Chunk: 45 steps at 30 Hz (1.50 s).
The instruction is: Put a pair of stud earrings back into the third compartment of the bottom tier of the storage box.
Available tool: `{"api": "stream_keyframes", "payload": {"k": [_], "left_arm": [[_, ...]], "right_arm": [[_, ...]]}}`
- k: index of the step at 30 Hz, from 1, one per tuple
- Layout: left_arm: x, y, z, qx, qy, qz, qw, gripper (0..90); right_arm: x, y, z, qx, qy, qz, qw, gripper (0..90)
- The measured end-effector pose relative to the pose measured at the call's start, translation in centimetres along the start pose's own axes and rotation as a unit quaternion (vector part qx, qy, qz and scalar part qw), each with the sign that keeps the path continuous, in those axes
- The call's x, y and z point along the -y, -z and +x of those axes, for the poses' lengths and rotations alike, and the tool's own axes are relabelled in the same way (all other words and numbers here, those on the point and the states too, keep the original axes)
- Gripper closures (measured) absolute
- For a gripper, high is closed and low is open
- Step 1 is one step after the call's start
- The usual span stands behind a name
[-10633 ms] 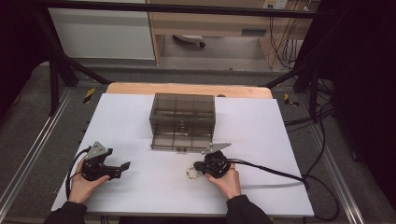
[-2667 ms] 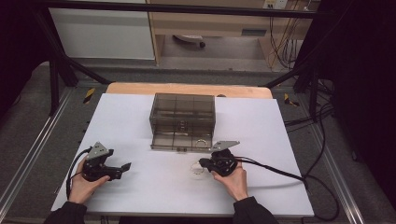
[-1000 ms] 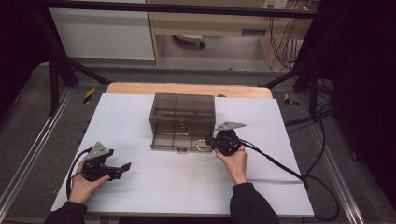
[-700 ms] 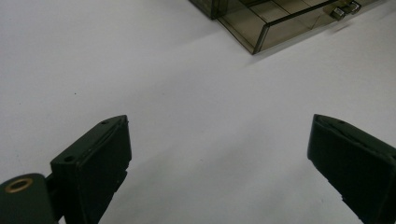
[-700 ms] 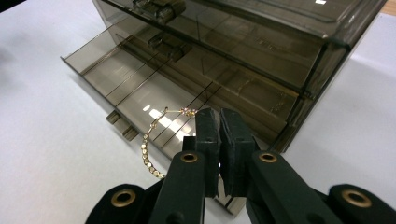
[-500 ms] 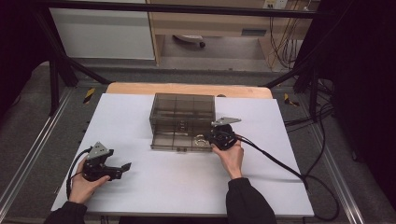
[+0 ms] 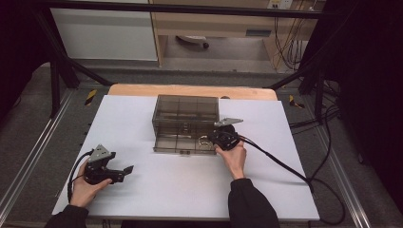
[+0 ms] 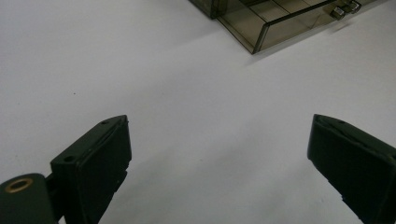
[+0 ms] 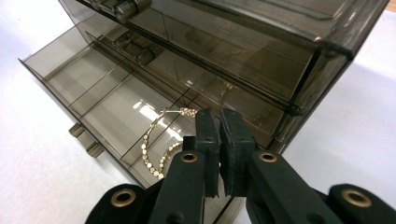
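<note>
Gold beaded hoop bracelet, over open drawer of smoked clear-plastic drawer box.
Right gripper jaws clenched on bracelet; left gripper jaws released above white worktop.

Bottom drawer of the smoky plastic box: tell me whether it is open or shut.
Open. The bottom drawer is pulled out in front of the box, its dividers exposed from above.

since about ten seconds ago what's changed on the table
The right tool has carried the gold bead bracelet from the white table up and over to the open drawer of the smoky organizer box, still shut on it. The left tool, jaws open, and the box stayed put.
</note>
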<state>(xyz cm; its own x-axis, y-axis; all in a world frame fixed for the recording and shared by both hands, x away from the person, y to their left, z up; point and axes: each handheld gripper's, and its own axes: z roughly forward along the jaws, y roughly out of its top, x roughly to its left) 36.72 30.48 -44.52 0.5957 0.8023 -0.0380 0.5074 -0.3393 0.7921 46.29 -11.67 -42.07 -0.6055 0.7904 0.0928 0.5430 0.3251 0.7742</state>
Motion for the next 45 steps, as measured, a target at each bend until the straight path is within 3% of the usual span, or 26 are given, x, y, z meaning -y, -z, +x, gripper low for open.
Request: {"api": "stream_keyframes", "payload": {"k": [33, 45], "left_arm": [[0.0, 0.0, 0.0, 0.001, 0.000, 0.001, 1.0000, 6.4], [0.0, 0.0, 0.0, 0.001, 0.000, 0.000, 1.0000, 6.4]], "right_arm": [[1.3, -2.0, 0.2, 0.007, 0.010, 0.031, 0.9994, 86.8], [0.9, -0.8, 0.5, 0.001, 0.011, 0.011, 0.9999, 78.4]]}}
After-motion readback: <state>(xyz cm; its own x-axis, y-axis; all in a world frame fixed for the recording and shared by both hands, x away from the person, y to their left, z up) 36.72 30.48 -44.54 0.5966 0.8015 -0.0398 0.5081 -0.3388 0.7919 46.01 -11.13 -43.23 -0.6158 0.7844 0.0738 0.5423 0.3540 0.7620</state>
